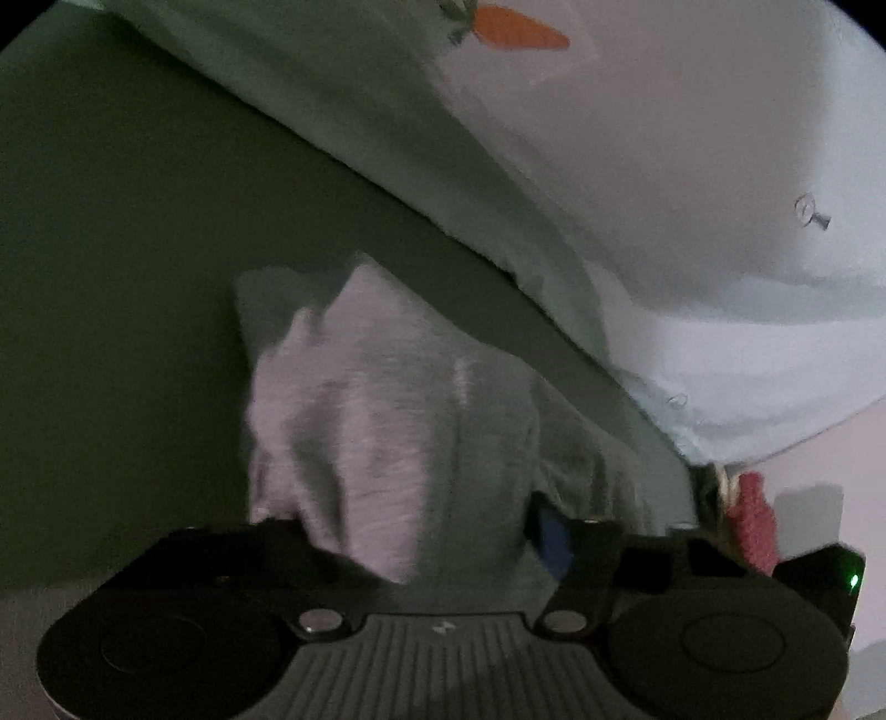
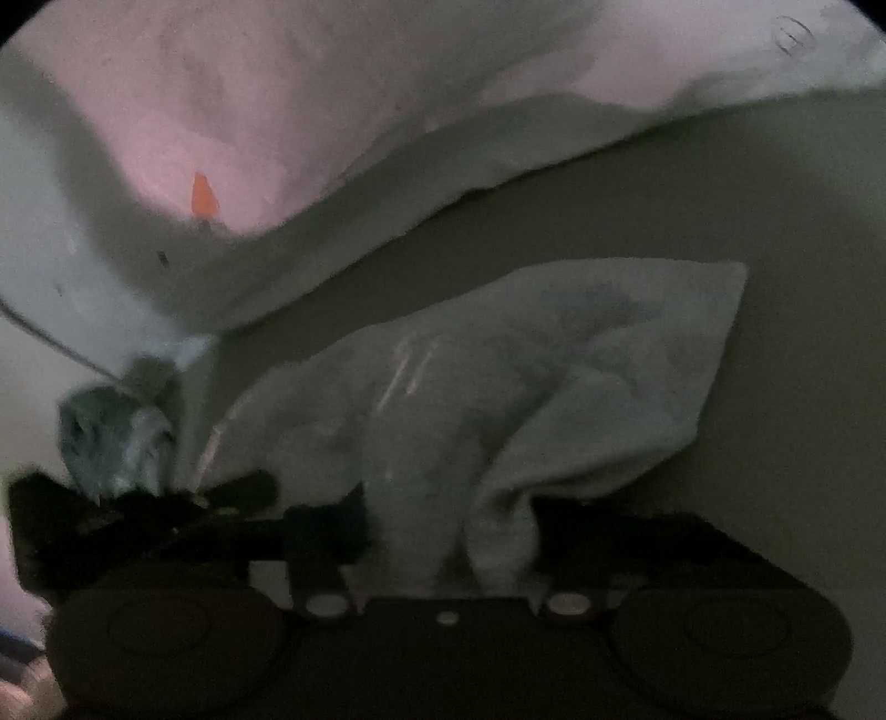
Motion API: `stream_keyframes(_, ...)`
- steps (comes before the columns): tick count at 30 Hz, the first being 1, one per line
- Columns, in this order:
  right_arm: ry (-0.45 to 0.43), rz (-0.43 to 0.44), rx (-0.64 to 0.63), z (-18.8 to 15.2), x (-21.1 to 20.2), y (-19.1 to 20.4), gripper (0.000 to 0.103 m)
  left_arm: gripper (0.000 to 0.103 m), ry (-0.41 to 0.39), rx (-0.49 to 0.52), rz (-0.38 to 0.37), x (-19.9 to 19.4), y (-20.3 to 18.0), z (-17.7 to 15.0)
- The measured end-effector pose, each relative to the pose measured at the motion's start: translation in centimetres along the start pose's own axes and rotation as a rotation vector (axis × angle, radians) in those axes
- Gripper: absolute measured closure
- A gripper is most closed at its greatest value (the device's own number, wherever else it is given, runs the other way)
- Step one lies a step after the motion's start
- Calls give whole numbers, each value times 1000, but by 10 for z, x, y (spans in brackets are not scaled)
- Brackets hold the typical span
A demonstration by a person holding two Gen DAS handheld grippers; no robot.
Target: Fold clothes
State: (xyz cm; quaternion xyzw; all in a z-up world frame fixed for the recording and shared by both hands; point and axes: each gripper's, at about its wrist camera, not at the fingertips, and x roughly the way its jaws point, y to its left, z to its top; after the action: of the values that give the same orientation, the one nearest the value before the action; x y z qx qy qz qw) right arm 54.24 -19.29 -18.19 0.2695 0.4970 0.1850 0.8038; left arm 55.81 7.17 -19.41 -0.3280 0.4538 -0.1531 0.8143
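Left gripper point(image 1: 426, 531): black two-finger tool, low in the left wrist view; jaws closed on a bunch of the grey garment, the cloth filling the gap between them.
Right gripper point(image 2: 448, 531): black two-finger tool, low in the right wrist view; jaws pinched on a gathered fold of the same cloth.
Grey garment point(image 1: 387, 410): pale heathered grey knit, crumpled, rising from the left gripper's jaws; in the right wrist view it spreads up and to the right point(image 2: 554, 376) with one squarish corner free. Blurred in both views; kind of garment cannot be told.
White sheet point(image 1: 692, 166): large pale cloth with a folded hem, lying beyond the garment and crossing the upper part of both views; apart from the grey garment, with a dark strip of surface between.
Carrot print point(image 1: 518, 27): orange carrot with green top on the white sheet, near the top edge of the left wrist view; seen small in the right wrist view point(image 2: 203, 195).
Dark surface point(image 1: 122, 249): dull green-grey, unlit, under and around the garment.
Red knitted item point(image 1: 753, 526): just right of the left gripper, partly hidden by its body.
Blue-grey fuzzy item point(image 2: 116, 443): left of the right gripper, touching its left finger area; identity unclear.
Lighting: dim, details soft.
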Motion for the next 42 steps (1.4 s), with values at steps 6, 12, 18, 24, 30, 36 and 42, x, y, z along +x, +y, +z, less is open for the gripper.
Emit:
stream_keyframes(6, -70, 10, 52, -30, -54, 22, 57, 54, -4, 47, -66, -33, -24, -27)
stream_keyframes(12, -201, -23, 117, -65, -136, 21, 57, 54, 33, 173, -176, -49, -79, -47)
stream_keyframes(18, -423, -54, 208, -80, -228, -9, 57, 54, 72, 424, -263, -28, -193, -54)
stream_keyframes(24, -668, -75, 300, -68, -311, -66, 57, 54, 92, 624, -333, 28, -331, -61)
stream_keyframes(30, -891, -109, 337, -24, -396, -128, 57, 53, 98, 764, -461, 107, -469, -57)
stream_keyframes(36, -1035, -228, 430, 31, -447, -199, 48, 44, 65, 961, -446, 218, -584, -50)
stream_keyframes(42, -889, -851, 490, 56, -410, -271, 30, 28, 20, 1321, 1, 372, -618, -105)
